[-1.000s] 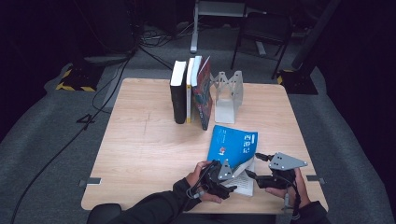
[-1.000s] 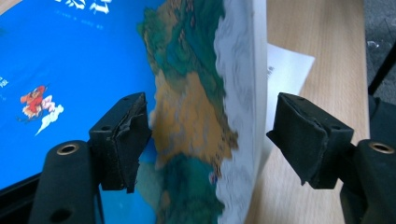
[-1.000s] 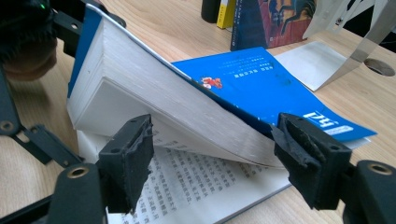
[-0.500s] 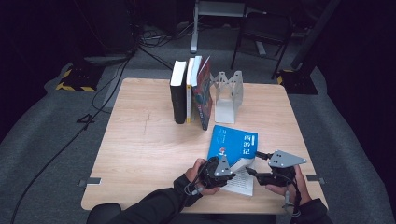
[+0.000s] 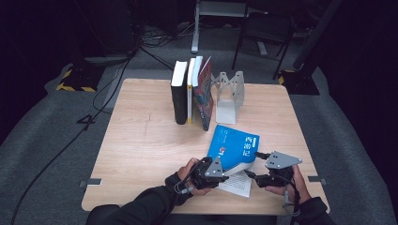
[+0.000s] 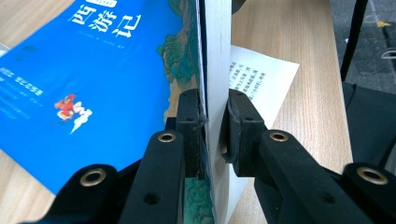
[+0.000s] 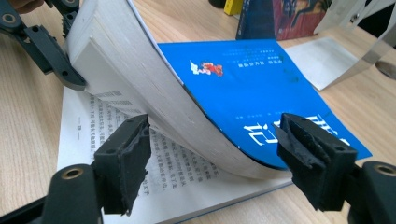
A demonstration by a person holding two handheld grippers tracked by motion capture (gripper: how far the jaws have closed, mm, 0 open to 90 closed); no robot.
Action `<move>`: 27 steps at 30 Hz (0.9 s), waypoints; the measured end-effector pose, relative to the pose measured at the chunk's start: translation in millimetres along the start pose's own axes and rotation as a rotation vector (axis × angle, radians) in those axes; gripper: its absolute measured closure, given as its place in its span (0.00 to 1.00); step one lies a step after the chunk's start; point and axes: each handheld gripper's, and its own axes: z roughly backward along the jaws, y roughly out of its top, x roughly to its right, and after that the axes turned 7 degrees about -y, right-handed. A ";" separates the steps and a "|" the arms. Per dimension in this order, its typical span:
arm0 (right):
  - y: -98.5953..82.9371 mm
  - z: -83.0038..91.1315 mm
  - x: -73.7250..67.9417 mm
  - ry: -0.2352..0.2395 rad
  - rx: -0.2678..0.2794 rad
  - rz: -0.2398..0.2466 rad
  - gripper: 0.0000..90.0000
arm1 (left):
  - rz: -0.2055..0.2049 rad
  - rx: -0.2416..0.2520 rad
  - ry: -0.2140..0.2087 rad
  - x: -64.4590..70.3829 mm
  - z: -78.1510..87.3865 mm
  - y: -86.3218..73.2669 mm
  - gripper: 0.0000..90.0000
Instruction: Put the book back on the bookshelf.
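Note:
A blue-covered book (image 5: 236,147) lies open on the wooden table (image 5: 141,154) near its front edge. Its cover and a thick block of pages (image 6: 215,51) are lifted and bent upward. My left gripper (image 6: 212,107) is shut on that block at its near edge, one jaw on the blue cover (image 6: 93,70) and one on the page side. In the high view the left gripper (image 5: 223,174) is at the book's near left corner. My right gripper (image 7: 215,140) stands open just right of it, jaws spread before the raised pages (image 7: 154,88), touching nothing. In the high view the right gripper (image 5: 253,166) faces the book.
A printed page (image 7: 140,158) lies flat under the raised block. At the table's back, three books (image 5: 191,91) stand upright beside a grey metal bookend (image 5: 228,91). The table's left half is bare wood. Chair legs and cables lie on the floor beyond.
My left gripper has lifted the book's near edge, and cover and pages now curve higher off the table. The right gripper has barely moved.

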 end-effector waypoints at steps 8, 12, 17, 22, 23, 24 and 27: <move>-0.7 -10.2 6.3 0.051 0.009 0.007 0.38 | -0.001 0.025 0.037 -2.2 19.7 -16.6 0.88; 3.2 -16.0 4.2 0.072 0.009 0.037 0.40 | -0.006 0.023 0.044 -3.7 29.9 -24.8 0.88; 8.1 -30.4 1.1 0.132 0.005 0.049 0.48 | 0.011 0.022 0.055 -6.9 46.8 -39.5 0.88; 21.2 -37.3 -12.7 0.174 0.022 0.141 0.67 | 0.034 0.020 0.080 -9.5 59.7 -51.4 0.85; 23.4 -38.2 -15.8 0.180 0.016 0.156 0.69 | 0.044 0.021 0.089 -9.1 60.8 -53.1 0.84; 25.1 -39.5 -17.4 0.185 0.012 0.168 0.70 | 0.062 0.025 0.087 -9.1 61.5 -54.3 0.82; 29.9 -40.3 -21.1 0.186 -0.001 0.178 0.72 | 0.072 0.014 0.093 -7.9 60.7 -51.7 0.76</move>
